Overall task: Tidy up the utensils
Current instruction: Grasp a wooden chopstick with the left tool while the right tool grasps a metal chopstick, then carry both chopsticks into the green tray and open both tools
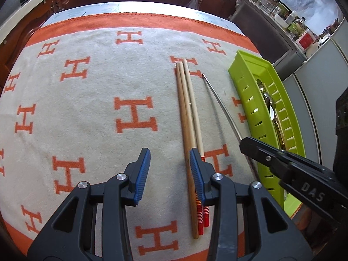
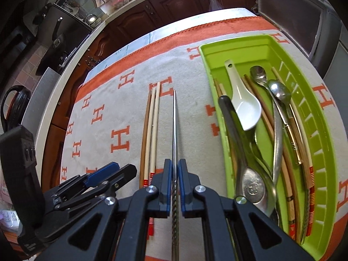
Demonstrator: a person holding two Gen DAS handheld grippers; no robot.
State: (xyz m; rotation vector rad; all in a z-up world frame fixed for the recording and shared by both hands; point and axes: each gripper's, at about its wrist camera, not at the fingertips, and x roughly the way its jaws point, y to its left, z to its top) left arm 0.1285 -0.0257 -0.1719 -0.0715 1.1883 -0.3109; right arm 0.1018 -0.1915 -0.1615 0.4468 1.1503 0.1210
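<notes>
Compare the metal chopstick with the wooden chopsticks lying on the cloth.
The metal chopstick is one thin, shiny silver rod; the wooden chopsticks are three thicker, matte tan sticks, some with red-striped ends. The metal chopstick sits between the pads of the right claw; the wooden chopsticks lie loose on the cloth, beside the open left claw. All point the same way.

Shiny metal chopstick (image 2: 174, 130), matt wooden chopsticks (image 1: 187, 108), glossy green plastic tray (image 2: 317, 152), fuzzy woven cloth (image 1: 87, 108), glossy white ceramic-looking spoon (image 2: 245, 108), ribbed blue pads (image 1: 143, 171).
</notes>
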